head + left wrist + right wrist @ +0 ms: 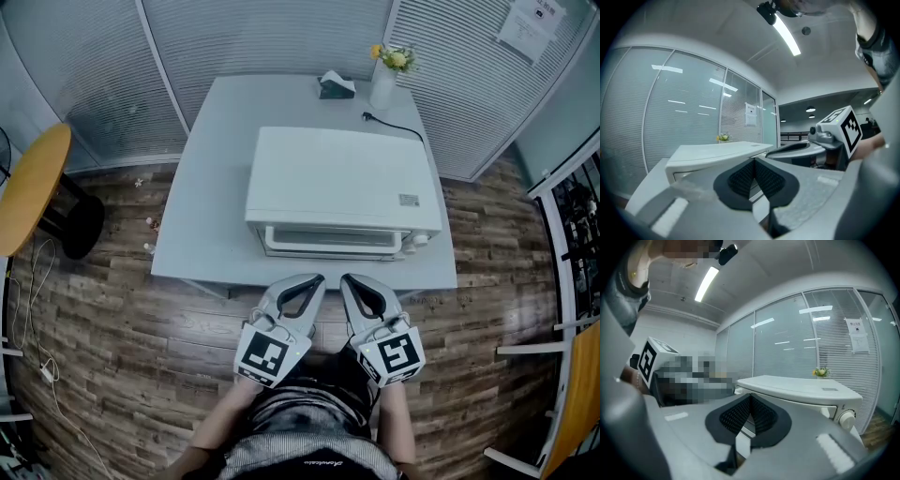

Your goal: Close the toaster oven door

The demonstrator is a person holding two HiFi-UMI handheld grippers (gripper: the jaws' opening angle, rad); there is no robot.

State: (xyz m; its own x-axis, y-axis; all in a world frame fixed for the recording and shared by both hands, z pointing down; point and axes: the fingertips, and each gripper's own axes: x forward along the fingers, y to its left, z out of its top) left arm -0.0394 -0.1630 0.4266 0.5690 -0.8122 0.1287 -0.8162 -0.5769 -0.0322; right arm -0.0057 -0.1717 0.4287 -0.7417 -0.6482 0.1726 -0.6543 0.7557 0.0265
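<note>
A white toaster oven stands on the white table, its front toward me. Its glass door stands upright against the front and looks closed, with white knobs at its right. My left gripper and right gripper hang side by side just off the table's front edge, below the door and apart from it. Both are shut with nothing between the pads. The left gripper view has the left gripper level before the oven. The right gripper view has the right gripper before the oven and a knob.
A vase of yellow flowers, a dark tissue box and the oven's black cord sit at the table's back. A round wooden table stands at the left, chairs at the right, and glass walls with blinds behind.
</note>
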